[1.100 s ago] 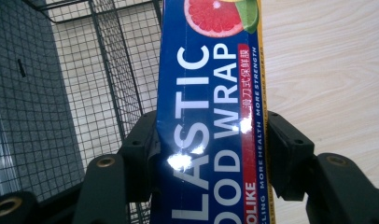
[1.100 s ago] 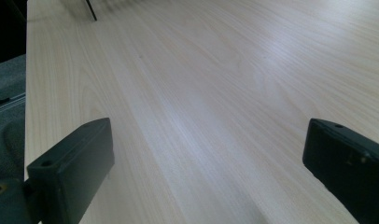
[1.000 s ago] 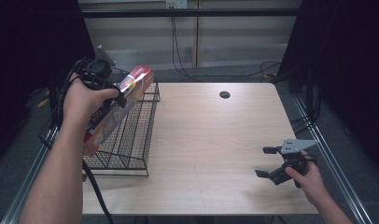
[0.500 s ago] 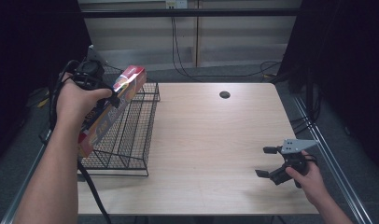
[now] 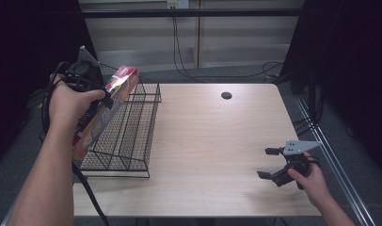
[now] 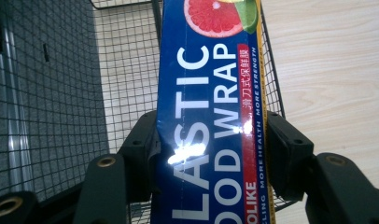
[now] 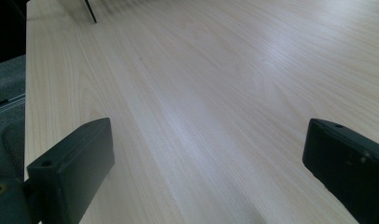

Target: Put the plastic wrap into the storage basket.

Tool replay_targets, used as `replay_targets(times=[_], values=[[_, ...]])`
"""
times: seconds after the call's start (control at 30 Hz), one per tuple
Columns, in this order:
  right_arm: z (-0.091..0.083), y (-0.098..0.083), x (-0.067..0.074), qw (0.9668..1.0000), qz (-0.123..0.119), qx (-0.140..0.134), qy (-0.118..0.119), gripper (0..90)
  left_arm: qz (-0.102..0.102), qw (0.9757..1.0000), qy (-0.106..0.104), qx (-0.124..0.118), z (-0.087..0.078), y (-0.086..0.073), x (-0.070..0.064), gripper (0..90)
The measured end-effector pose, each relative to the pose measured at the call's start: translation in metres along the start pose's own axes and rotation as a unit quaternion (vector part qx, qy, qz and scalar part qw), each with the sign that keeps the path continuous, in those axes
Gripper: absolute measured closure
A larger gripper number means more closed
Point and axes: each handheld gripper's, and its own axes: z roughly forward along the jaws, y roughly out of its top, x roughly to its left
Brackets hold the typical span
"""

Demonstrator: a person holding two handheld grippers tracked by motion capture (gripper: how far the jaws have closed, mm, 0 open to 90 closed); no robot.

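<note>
**Wrap box lifted over the basket's left edge**

Our left gripper (image 6: 211, 140) clamps both jaws on the blue plastic wrap box (image 6: 211, 93), held tilted above the left side of the black wire basket (image 5: 128, 136). Compared with a second ago, we have drawn the box further left and up. Our right gripper (image 5: 269, 163) has not moved: jaws spread wide, empty, low over the wooden table (image 5: 217, 141) near its right front corner.
</note>
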Motion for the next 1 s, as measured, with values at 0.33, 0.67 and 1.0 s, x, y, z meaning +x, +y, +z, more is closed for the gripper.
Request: replay_targets(times=[0.33,0.67,1.0], values=[[0.0,0.0,0.0,1.0,0.002,0.0,-0.001,1.7,-0.017,0.9997,0.016,-0.007,-0.002,-0.003,0.011,44.4],[0.0,0.0,-0.001,1.0,0.002,0.0,-0.002,1.7,-0.049,0.9983,0.028,-0.014,0.001,-0.006,0.02,44.3],[0.0,0.0,0.0,1.0,0.002,0.001,0.0,1.8,-0.081,0.9957,0.038,-0.022,0.004,-0.013,0.033,44.2]])
